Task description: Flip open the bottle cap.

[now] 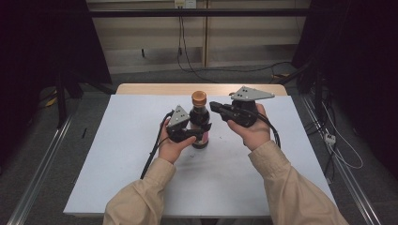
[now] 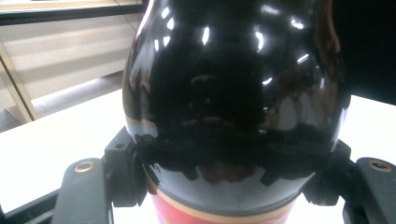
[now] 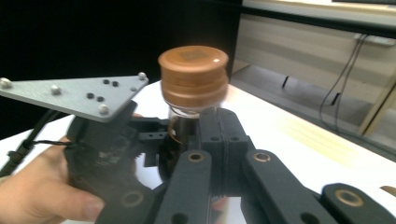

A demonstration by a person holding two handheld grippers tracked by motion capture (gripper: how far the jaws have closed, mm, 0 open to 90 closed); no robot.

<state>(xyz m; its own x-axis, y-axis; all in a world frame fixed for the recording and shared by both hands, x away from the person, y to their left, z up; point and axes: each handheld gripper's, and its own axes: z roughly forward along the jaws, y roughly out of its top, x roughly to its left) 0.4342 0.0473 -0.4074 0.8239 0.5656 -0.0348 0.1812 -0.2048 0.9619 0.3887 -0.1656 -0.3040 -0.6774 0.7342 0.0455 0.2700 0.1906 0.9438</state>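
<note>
A dark glossy bottle (image 1: 200,119) with a brown cap (image 1: 199,98) and a red label stands upright near the middle of the white table top (image 1: 122,154). My left gripper (image 1: 201,133) is shut on the bottle's body just above the label; in the left gripper view the bottle (image 2: 233,84) bulges between the two black jaws of that gripper (image 2: 226,175). My right gripper (image 1: 212,106) hovers just right of the cap, its jaws pressed together with nothing between them. In the right gripper view the cap (image 3: 194,74) rises just behind the closed tips of the right gripper (image 3: 219,137).
The table's wooden far edge (image 1: 202,88) lies just behind the bottle. Metal rails (image 1: 42,164) run along both sides of the table, and cables (image 1: 338,145) trail on the floor at the right. Dark curtains hang at both sides.
</note>
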